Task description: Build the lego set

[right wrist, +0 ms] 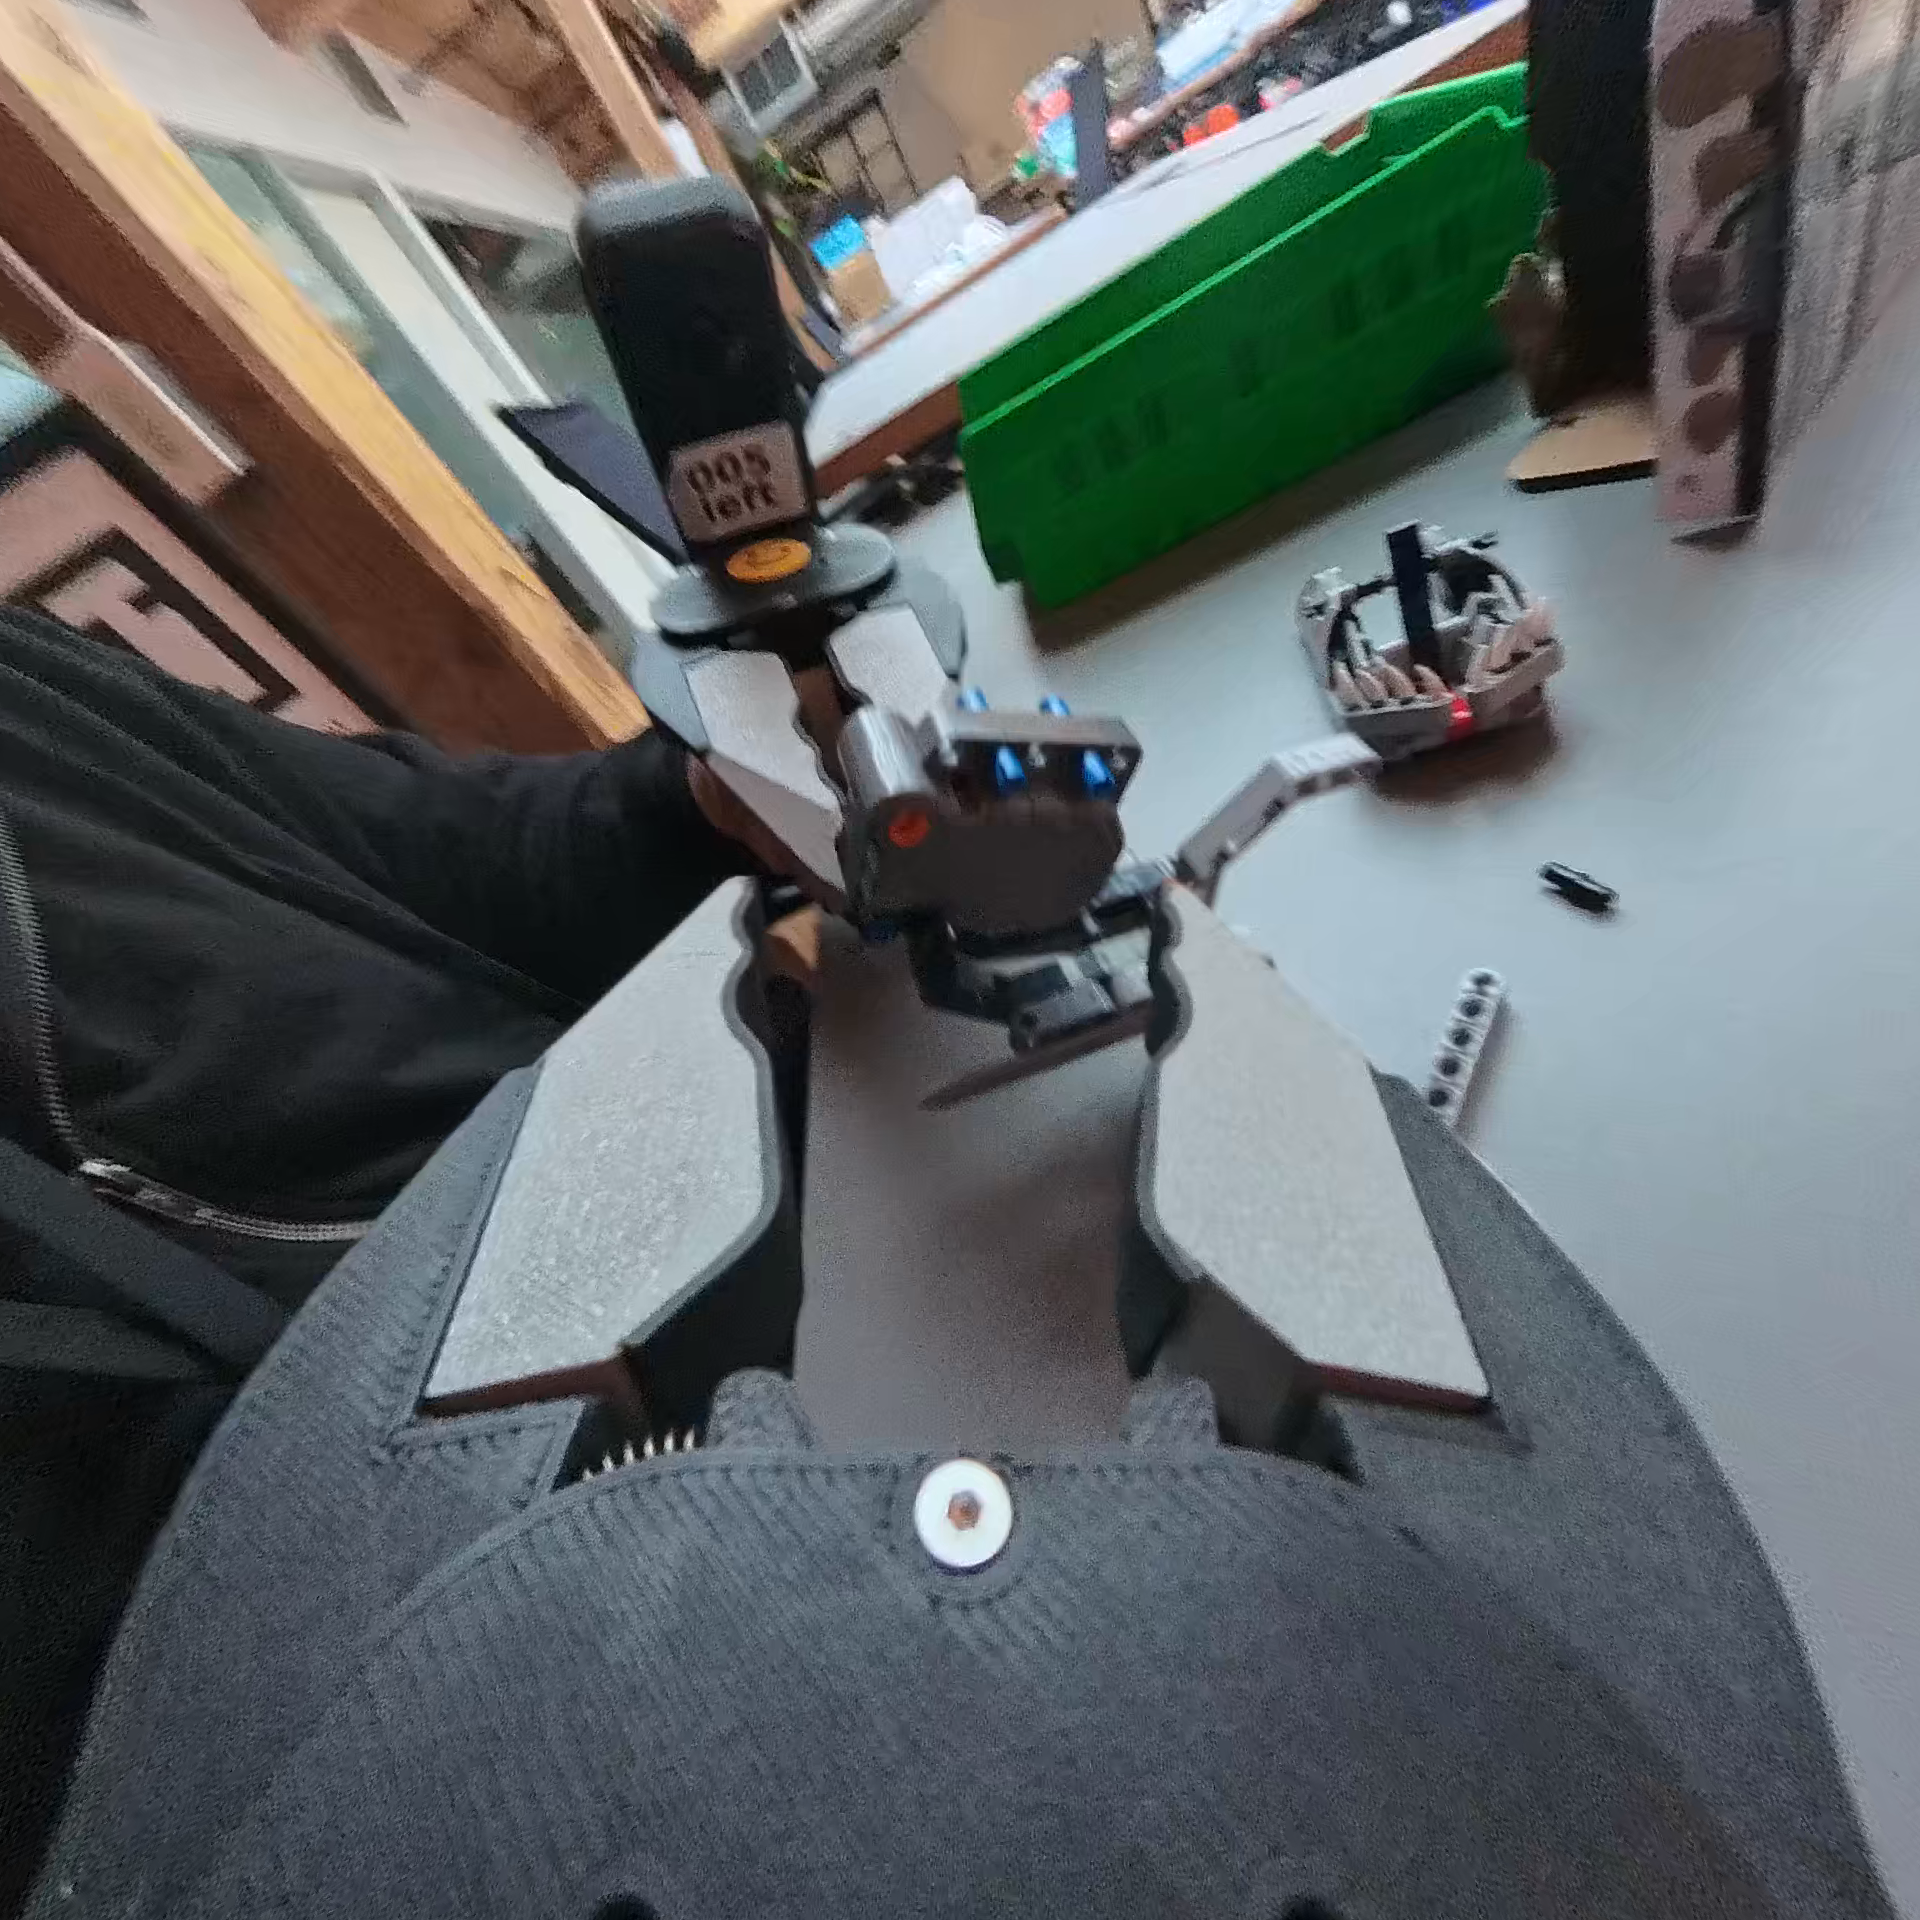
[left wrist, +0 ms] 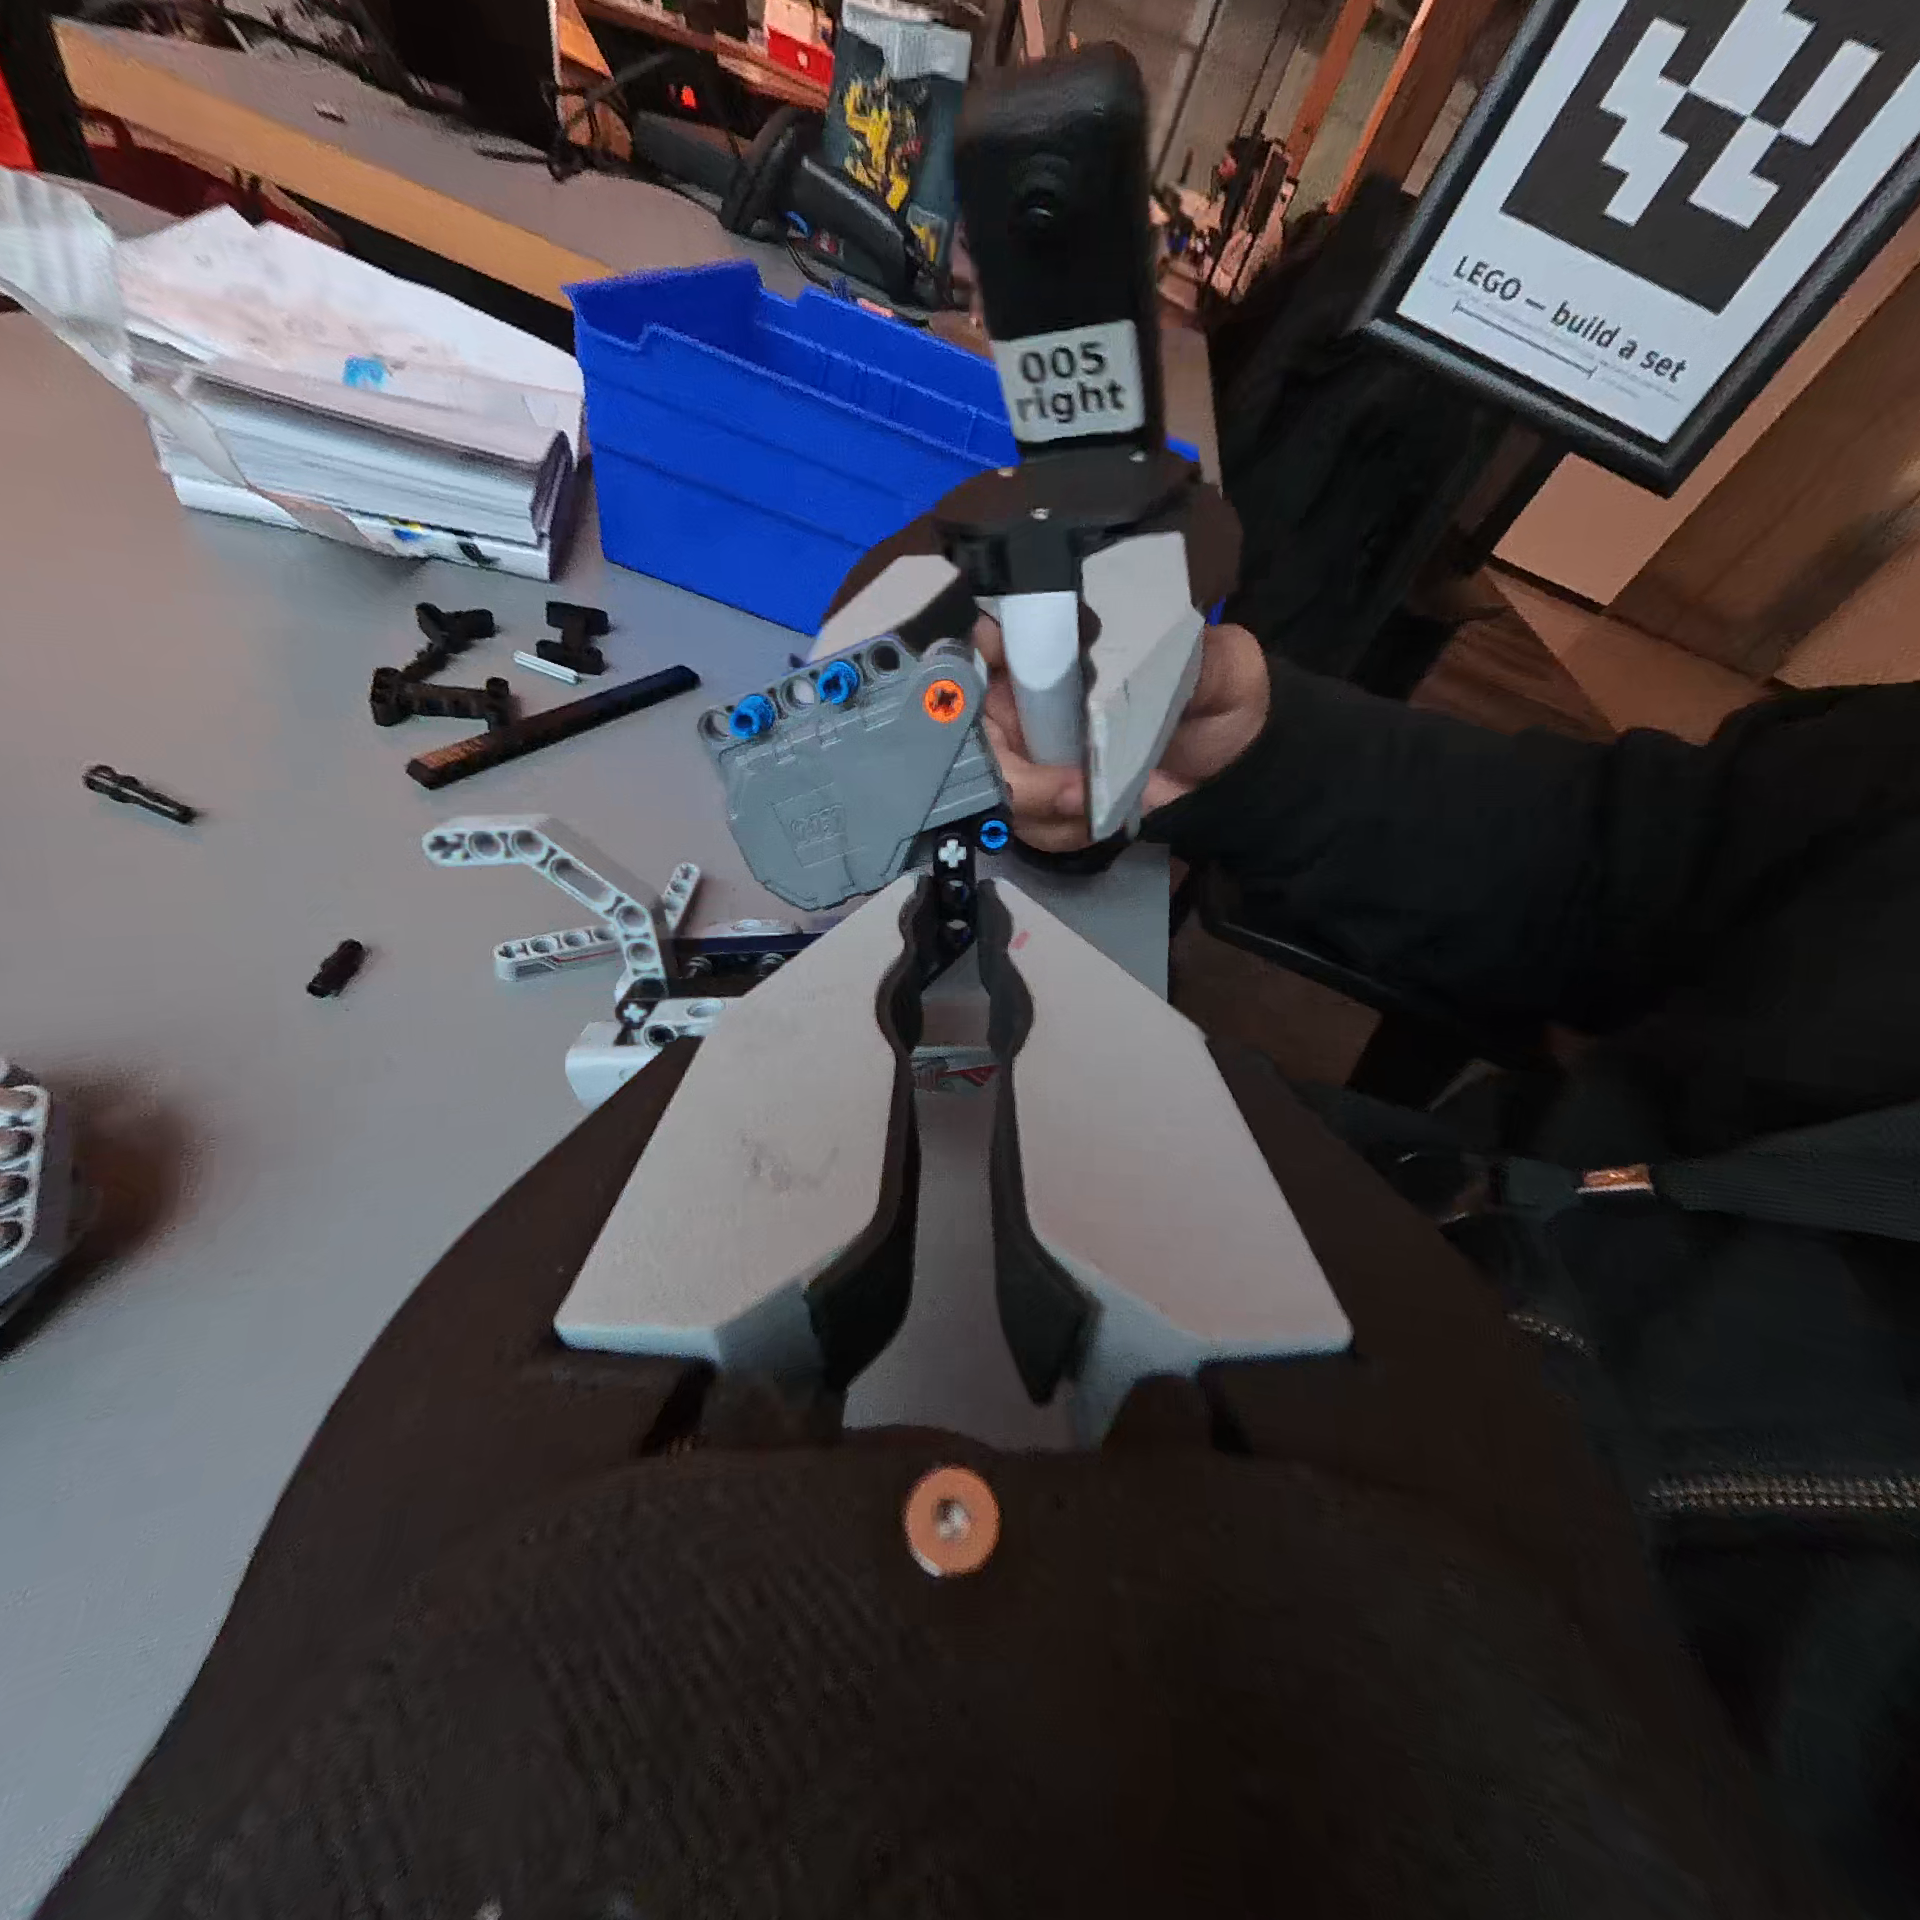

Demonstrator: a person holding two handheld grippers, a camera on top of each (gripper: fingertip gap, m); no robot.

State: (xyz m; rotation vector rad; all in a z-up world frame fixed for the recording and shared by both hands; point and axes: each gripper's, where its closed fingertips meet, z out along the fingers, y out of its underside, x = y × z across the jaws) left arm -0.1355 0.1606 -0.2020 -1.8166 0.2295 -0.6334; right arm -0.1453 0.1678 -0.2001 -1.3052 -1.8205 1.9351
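Left wrist view: the left tool (left wrist: 951, 925) has its fingers drawn narrow around a thin black beam (left wrist: 954, 894) that hangs from the bottom of a grey motor block (left wrist: 857, 774). This block, with blue pins (left wrist: 836, 683) along its top edge and an orange axle socket (left wrist: 943, 701), is held in the air above the grey counter (left wrist: 208, 1195). Opposite it stands the right tool (left wrist: 1039, 665), gripped by a hand (left wrist: 1132, 748) in a black sleeve; one of its fingers lies against the block's upper edge, and whether it clamps the block cannot be told from here. On the counter behind lie loose black parts (left wrist: 488, 665), a light grey angled beam (left wrist: 561, 873), a small black pin (left wrist: 336, 968), a stack of booklets (left wrist: 343, 416) and a blue bin (left wrist: 769, 436). A framed marker sign (left wrist: 1662, 208) stands at upper right.

Right wrist view (blurred): the right tool (right wrist: 966, 935) has its fingers set fairly wide, flanking the dark lower part of the same assembly; contact with it cannot be made out. The left tool (right wrist: 831, 727) meets the motor block (right wrist: 987, 821) from the far side. Farther off on the counter (right wrist: 1714, 1039) are a partly built grey model (right wrist: 1423, 655), a short grey beam (right wrist: 1465, 1029), a black pin (right wrist: 1577, 888) and a green bin (right wrist: 1247, 343).
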